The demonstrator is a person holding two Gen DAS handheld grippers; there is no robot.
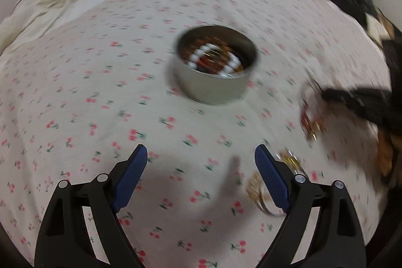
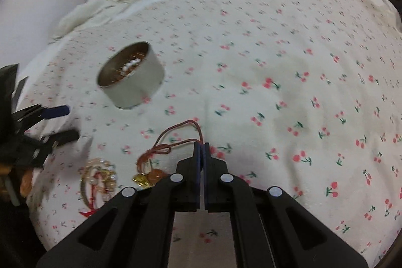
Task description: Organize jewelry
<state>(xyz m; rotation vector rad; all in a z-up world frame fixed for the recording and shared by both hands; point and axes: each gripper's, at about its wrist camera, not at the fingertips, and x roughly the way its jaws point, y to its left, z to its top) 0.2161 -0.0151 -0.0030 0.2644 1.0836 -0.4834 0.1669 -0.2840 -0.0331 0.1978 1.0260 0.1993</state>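
Right tongs (image 2: 201,146) pinch one red cord (image 2: 176,140); one tin (image 2: 133,78).

Blur smears the tin's (image 1: 216,64) beaded contents beyond telling.

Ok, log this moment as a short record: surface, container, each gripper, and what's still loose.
surface: cherry-print sheet
container: round metal tin, open, beads and jewelry inside
right gripper: shut on red cord of a necklace with a gold pendant
left gripper: open, empty
loose: bracelets on the sheet beside the pendant
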